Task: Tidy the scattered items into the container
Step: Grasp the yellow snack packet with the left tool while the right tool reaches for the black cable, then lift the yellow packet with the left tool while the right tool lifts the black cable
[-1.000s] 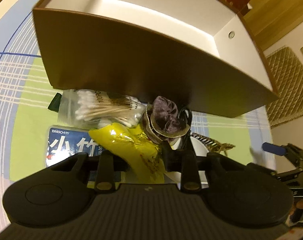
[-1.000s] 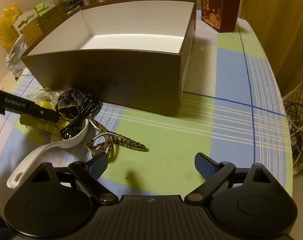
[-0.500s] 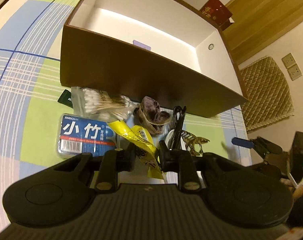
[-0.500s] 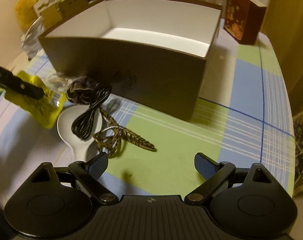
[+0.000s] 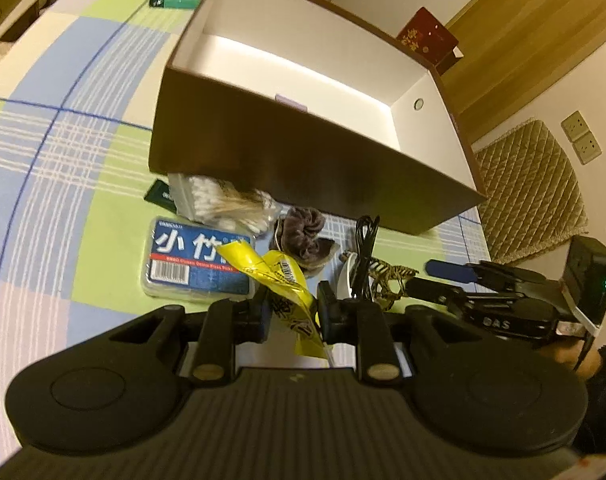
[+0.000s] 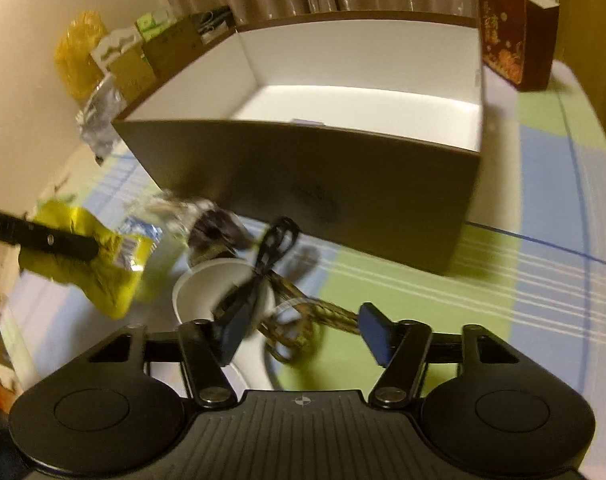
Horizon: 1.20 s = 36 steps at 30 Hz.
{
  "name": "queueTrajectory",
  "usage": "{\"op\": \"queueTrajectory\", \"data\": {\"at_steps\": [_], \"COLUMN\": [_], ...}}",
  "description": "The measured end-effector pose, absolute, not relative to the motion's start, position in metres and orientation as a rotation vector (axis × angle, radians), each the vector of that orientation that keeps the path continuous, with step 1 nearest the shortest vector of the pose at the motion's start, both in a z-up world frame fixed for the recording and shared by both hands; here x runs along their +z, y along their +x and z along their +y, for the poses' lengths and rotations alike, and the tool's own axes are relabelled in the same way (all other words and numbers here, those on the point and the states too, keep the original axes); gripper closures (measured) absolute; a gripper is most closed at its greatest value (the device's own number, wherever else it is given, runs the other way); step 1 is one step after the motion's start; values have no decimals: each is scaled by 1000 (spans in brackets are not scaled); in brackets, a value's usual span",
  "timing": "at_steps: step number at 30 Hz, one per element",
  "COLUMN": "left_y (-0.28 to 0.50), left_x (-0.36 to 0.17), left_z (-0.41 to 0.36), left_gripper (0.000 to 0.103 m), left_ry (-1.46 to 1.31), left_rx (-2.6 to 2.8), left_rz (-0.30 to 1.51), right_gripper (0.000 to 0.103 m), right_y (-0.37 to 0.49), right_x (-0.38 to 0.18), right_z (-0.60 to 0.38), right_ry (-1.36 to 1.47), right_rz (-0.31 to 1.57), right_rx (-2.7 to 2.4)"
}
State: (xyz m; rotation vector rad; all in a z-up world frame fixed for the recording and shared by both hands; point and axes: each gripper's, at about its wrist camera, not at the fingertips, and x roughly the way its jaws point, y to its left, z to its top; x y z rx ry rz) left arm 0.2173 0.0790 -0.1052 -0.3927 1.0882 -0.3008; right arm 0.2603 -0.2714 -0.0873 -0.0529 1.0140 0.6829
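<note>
Stock check: my left gripper (image 5: 291, 314) clamps the yellow packet (image 5: 281, 280), lifted short of the box (image 5: 303, 160). My right gripper (image 6: 303, 334) hangs spread above the hair clip (image 6: 299, 316). Scrunchie (image 5: 303, 232), cable (image 5: 363, 252), swabs (image 5: 223, 204) remain outside.

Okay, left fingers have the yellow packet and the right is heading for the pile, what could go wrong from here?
1. The yellow packet is pinched by the left gripper near one end, with most of it hanging free; it may slip out on the way to the box.
2. The open right gripper is over the black cable, which lies across the white spoon and hair clip, so it may drag them.
</note>
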Motion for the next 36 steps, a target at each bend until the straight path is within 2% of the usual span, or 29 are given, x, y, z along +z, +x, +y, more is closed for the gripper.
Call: {"op": "queueTrajectory", "data": {"at_steps": [2,6,16,18,19,26,27,36], "left_y": [218,219,222,222,222,224,225,230], "left_x": [-102,-96,-88,-86,-85,-80,-78,-70], "left_z": [82,89,102,102,102,96,94,79], "left_gripper": [85,85,85,85,85,85,85,85], "left_ry": [-385,-379,-360,-357,-355,-327,-322,-285], "left_rx": [-290,-265,-222,-223,-224,-235,-239,-275], "left_rz": [1072,1046,1020,1013,1009,993,990,977], "right_gripper": [57,65,68,83,86,94,100,100], "right_y": [267,276,292,292,292,277,275,255], "right_x": [-90,-96,-108,-111,-110,-94,-90,-67], "right_z": [-263,-247,-228,-228,-229,-236,-237,-253], "right_ry": [-24,-7,52,68,81,103,111,119], "right_rz": [1030,1042,1054,1054,1051,984,977,923], "right_rx": [680,653,605,600,603,636,639,645]}}
